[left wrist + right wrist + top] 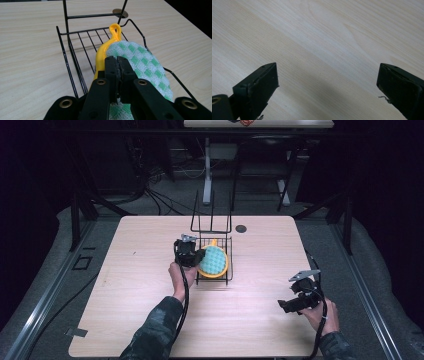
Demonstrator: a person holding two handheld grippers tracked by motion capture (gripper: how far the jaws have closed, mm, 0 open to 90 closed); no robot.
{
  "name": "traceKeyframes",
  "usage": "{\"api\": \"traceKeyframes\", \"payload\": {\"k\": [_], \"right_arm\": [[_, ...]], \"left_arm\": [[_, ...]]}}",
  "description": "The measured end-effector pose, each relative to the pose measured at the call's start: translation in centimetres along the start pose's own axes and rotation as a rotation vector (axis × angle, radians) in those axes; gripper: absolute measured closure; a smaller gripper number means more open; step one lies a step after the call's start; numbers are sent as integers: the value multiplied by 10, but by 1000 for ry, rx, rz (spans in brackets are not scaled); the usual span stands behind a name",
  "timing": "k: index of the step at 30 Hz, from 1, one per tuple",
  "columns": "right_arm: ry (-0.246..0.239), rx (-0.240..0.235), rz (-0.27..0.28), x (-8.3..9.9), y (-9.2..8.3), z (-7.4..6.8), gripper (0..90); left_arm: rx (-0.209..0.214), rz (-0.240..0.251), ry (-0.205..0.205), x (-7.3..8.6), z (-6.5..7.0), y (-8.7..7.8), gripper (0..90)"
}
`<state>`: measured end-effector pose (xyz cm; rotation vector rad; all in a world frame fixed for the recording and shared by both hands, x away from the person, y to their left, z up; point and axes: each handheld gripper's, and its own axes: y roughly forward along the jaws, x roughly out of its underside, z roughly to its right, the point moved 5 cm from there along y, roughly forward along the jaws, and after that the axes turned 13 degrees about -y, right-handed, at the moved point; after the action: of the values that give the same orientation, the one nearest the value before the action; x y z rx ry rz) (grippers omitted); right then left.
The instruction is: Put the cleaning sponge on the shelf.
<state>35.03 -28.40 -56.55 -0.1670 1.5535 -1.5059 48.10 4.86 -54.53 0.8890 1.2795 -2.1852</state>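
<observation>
A black wire rack (198, 279) (65, 58) stands at the middle of the table. In it lies a yellow scoop-like piece with a loop handle (221, 271) (101, 55), covered by a green-and-white checked cloth (215, 259) (146, 65). My left gripper (200, 256) (118, 60) reaches in from the rack's left side. Its jaws are pressed together on the near edge of the cloth, with the yellow rim right beside them. My right gripper (284, 306) (327, 80) hovers over bare wood at the front right, jaws wide apart and nothing between them.
The rack has a tall upright wire back (211, 220) on its far side. A small dark round disc (241, 228) (119, 12) sits in the tabletop just behind it. The wooden table (140, 270) has open room left and right of the rack.
</observation>
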Motion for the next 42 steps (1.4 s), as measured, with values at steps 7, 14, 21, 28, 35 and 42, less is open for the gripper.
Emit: {"api": "traceKeyframes", "payload": {"k": [7, 14, 21, 28, 35, 42], "right_arm": [[1, 1, 0, 0, 0, 0, 36], [-2, 4, 12, -1, 0, -1, 36], [2, 1, 9, -1, -1, -1, 36], [0, 1, 9, -1, -3, -1, 36], [1, 5, 9, 0, -2, 0, 35], [5, 4, 20, -1, -3, 0, 35]], "left_arm": [[-30, -32, -9, 3, -5, 7, 875], [-49, -37, -33, 6, -6, 13, 872], [-61, -38, -23, 6, -4, 15, 863], [-52, -36, -29, 5, -6, 14, 784], [-38, -62, -21, 4, -6, 9, 501], [-32, -63, 12, 0, -7, -5, 265]]}}
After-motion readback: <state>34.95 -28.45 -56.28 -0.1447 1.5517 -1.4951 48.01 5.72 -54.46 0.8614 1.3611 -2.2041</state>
